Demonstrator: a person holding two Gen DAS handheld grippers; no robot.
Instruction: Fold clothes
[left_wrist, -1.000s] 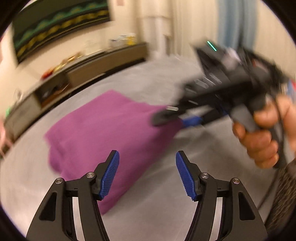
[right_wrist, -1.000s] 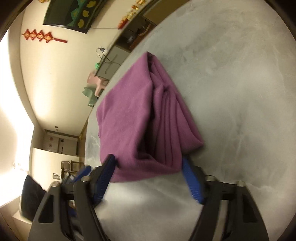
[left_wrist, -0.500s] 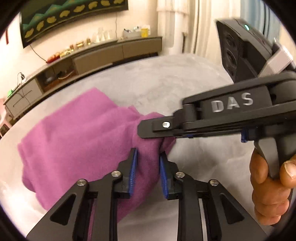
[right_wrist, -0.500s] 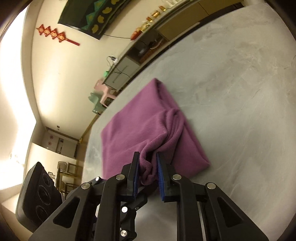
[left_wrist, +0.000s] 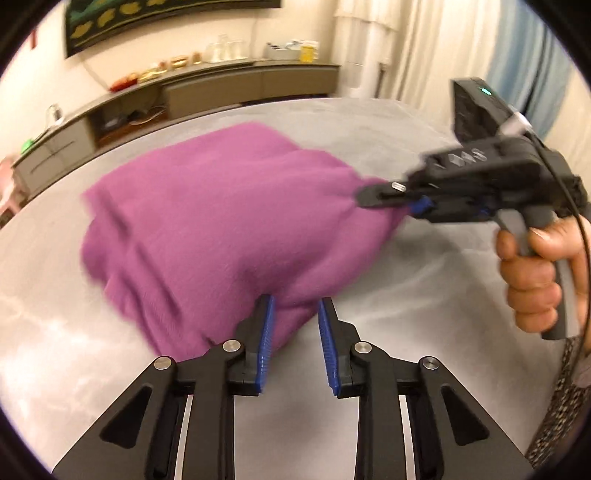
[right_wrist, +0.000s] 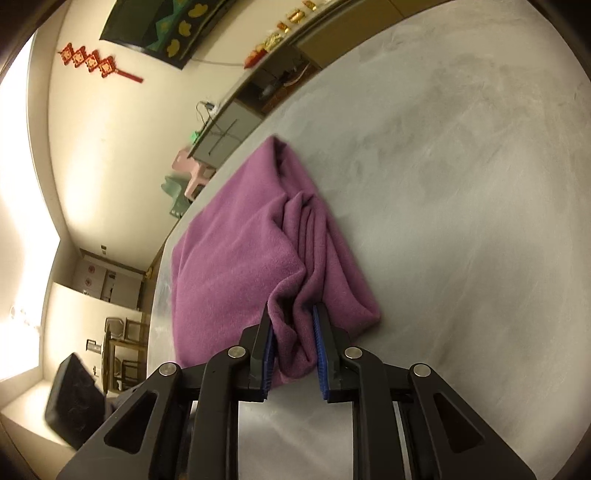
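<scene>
Gripping: both grippers had closed onto the near edge of the purple garment (right_wrist: 236, 266), one at each corner.
Step in hand: picking up one edge of the half-folded cloth, judged as the start of another fold.
Garment place: it lay bunched in several layers on the grey tabletop (right_wrist: 461, 206), its far part resting flat, the near corners drawn toward the grippers.
Left gripper (left_wrist: 293, 332): its jaws had just been closing and stood narrow, with a corner of cloth between the blue pads; the left pad touched it, while the right pad appeared to stand just clear, so the hold looked shallow. Motion blur made this hard to settle.
Right gripper (right_wrist: 293, 343): its jaws had just been closing too and pinched a thick pleated bunch firmly between both pads.
Person: a hand (left_wrist: 532, 280) squeezed the right gripper's handle.
Next move, as a judgement: lift both corners together, carry them over to the far edge, keep the layers even.
Risk: the left corner could slip free.
</scene>
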